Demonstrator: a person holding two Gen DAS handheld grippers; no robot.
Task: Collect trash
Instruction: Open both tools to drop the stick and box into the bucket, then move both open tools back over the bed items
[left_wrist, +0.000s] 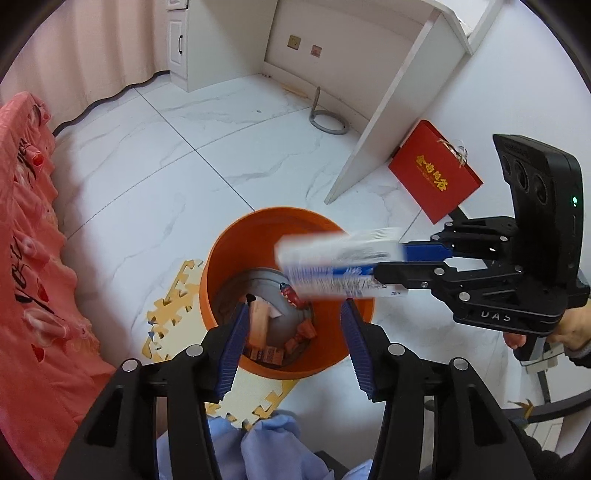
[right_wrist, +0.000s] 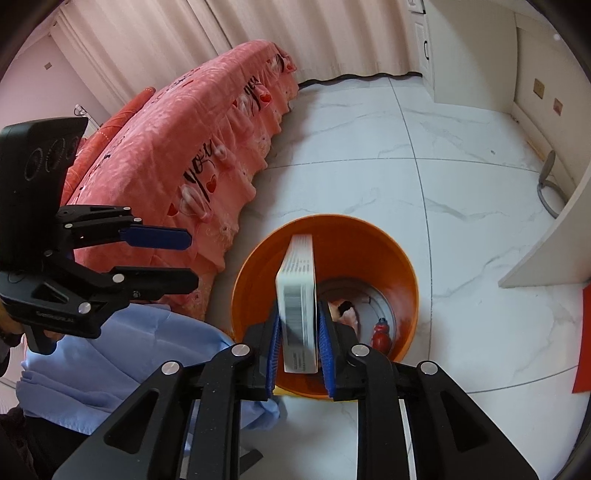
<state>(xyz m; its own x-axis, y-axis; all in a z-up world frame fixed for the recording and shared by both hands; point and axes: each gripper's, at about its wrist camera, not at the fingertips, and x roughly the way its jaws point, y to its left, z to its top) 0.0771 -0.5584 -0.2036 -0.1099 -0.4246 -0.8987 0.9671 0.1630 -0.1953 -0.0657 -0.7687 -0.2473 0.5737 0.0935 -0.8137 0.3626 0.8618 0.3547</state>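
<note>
gripping a white-and-blue carton (right_wrist: 300, 295), the right tongs (right_wrist: 300, 354) are clamping it narrowly over the orange bin (right_wrist: 402, 266). the left tongs (left_wrist: 293, 343) are gaping empty above it. only the left view is showing a red envelope (left_wrist: 436, 171); marble floor (right_wrist: 369, 147), pink bedspread (right_wrist: 177, 147).

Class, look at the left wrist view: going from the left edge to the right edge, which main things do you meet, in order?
Pink bedspread → foam puzzle mat → orange bin → white and blue box → red envelope → right hand-held gripper.
</note>
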